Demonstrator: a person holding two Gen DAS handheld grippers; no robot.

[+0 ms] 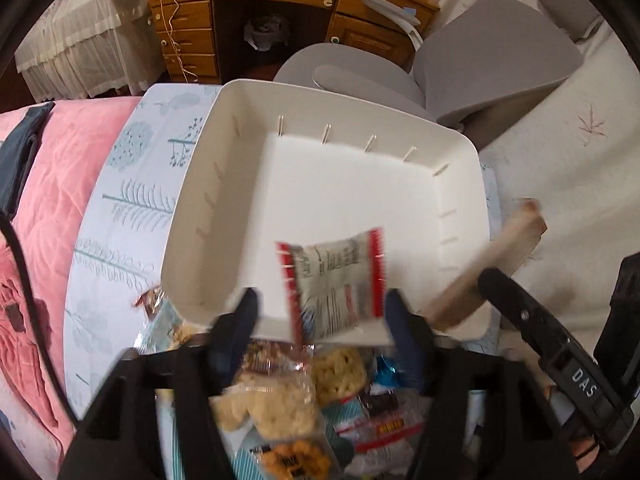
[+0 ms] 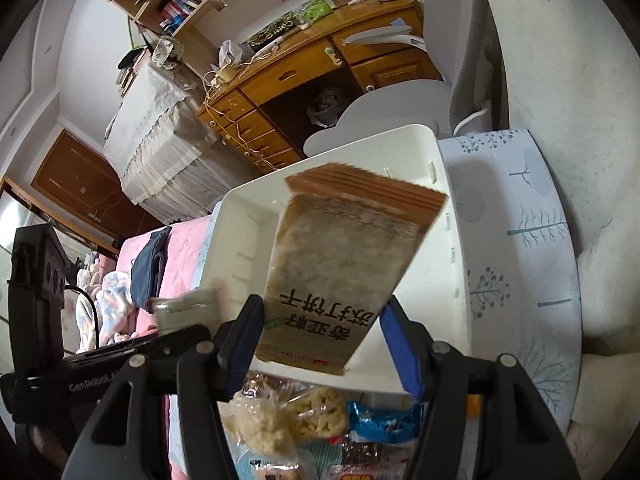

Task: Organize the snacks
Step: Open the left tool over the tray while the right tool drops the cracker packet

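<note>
left wrist view puts your left gripper (image 1: 320, 316) over the near edge of the white bin (image 1: 200, 184), its jaws standing wide. a small red-edged packet (image 1: 340, 280) sits between them, blurred, and you cannot tell whether either pad touches it or whether it lies on the bin floor. its print is too smeared to read. at the right, the tan cracker pack (image 1: 480, 268) pokes in over the bin's right rim, its near end hidden behind your right gripper's black body.

from the right wrist, your right gripper (image 2: 324, 328) is closed on that cracker pack (image 2: 344, 264), both blue pads against its lower sides, the pack tilted out over the bin (image 2: 436, 280). the small packet (image 2: 184, 308) shows only as a grey blur at the left.

nearer you, a heap of loose snacks (image 1: 280, 404) lies on the patterned cloth (image 1: 120, 200), mostly covered by the gripper frames and cut off at the bottom edge.
</note>
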